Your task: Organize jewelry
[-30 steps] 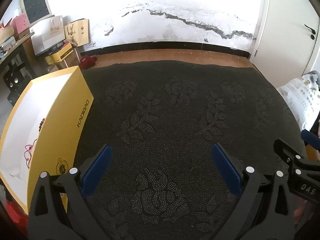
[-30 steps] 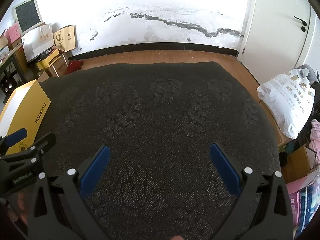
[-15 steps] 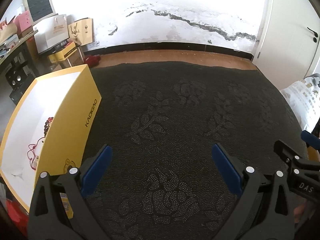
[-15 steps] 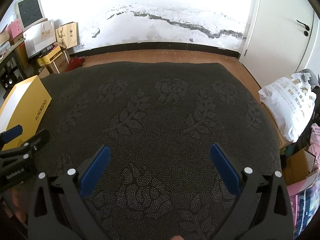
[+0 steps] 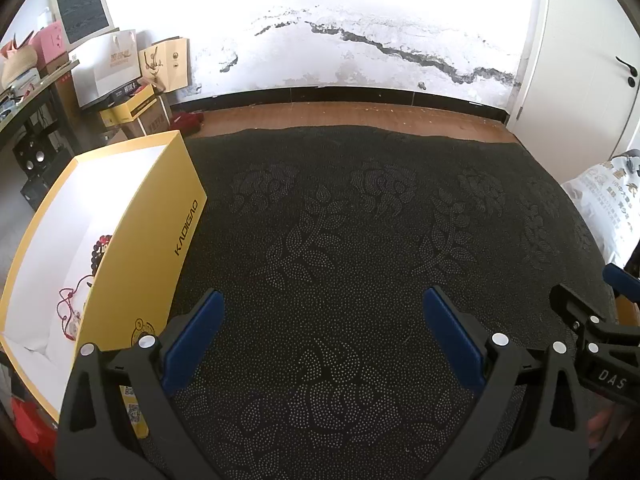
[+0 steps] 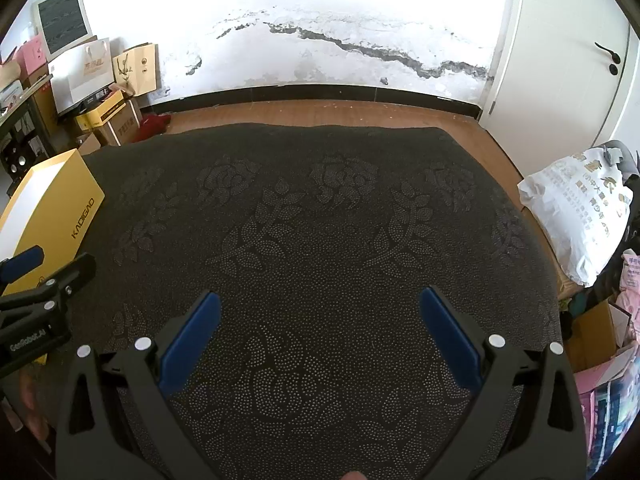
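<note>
Both grippers hang side by side over a dark cloth (image 5: 340, 240) patterned with dotted roses and leaves. The left gripper (image 5: 324, 312) has its blue-padded fingers spread wide, with nothing between them but bare cloth. The right gripper (image 6: 320, 314) is the same, jaws released and gripping nothing. Each one shows at the edge of the other's view: the right one pokes in at the far right of the left wrist view, the left one at the far left of the right wrist view.

At the left edge of the cloth stands an open yellow box (image 5: 160, 248) with a white lining and the word KADIGAO along its side. The left gripper's left finger sits just beside its near corner, though I can't tell whether it touches. Inside the box, against the near wall, lies a dark beaded bracelet (image 5: 97, 249), and below it a thin red cord necklace (image 5: 70, 304) with a small pale pendant; the wall hides part of both. From the right wrist view only the outside of the box (image 6: 56, 216) shows.

Beyond the cloth runs a strip of wooden floor (image 6: 320, 114) and a white wall (image 6: 320, 40) with a long dark crack. Paper bags (image 5: 108, 66) and cartons crowd the left corner, a white door (image 6: 560, 60) stands at the right, and a white printed sack (image 6: 576, 216) lies near the cloth's right edge
</note>
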Demonstrator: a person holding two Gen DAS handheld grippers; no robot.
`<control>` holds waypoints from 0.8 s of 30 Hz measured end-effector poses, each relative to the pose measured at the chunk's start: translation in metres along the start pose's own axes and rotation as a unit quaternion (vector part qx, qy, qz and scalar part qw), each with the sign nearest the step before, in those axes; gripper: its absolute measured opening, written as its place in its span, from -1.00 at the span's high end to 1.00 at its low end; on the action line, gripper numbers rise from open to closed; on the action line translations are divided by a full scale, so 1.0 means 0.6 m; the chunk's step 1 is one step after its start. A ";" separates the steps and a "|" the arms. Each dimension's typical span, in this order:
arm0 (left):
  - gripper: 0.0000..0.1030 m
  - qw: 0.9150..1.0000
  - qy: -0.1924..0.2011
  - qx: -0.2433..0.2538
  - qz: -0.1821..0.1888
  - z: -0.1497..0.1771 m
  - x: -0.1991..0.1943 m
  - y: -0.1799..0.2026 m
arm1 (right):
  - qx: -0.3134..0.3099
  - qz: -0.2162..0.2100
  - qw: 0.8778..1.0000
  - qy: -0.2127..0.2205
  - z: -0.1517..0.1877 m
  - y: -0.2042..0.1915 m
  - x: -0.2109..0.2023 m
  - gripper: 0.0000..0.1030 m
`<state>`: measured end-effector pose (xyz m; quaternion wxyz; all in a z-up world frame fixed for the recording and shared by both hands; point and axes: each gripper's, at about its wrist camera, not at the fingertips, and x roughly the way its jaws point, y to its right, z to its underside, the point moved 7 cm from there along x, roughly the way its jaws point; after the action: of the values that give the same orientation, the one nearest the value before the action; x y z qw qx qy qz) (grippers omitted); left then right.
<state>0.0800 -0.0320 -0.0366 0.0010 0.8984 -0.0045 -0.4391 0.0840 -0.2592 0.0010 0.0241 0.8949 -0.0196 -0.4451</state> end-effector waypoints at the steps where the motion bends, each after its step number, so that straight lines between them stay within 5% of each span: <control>1: -0.88 1.000 0.000 0.000 0.000 0.000 0.001 0.001 | 0.000 0.000 1.000 0.000 0.000 0.000 0.000 -0.87; 24: -0.88 1.000 0.004 0.000 -0.007 -0.001 -0.003 -0.003 | -0.004 -0.001 1.000 -0.002 0.002 0.000 0.003 -0.87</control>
<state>0.0790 -0.0304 -0.0348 -0.0022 0.9001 0.0016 -0.4357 0.0841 -0.2594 -0.0014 0.0274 0.8941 -0.0163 -0.4466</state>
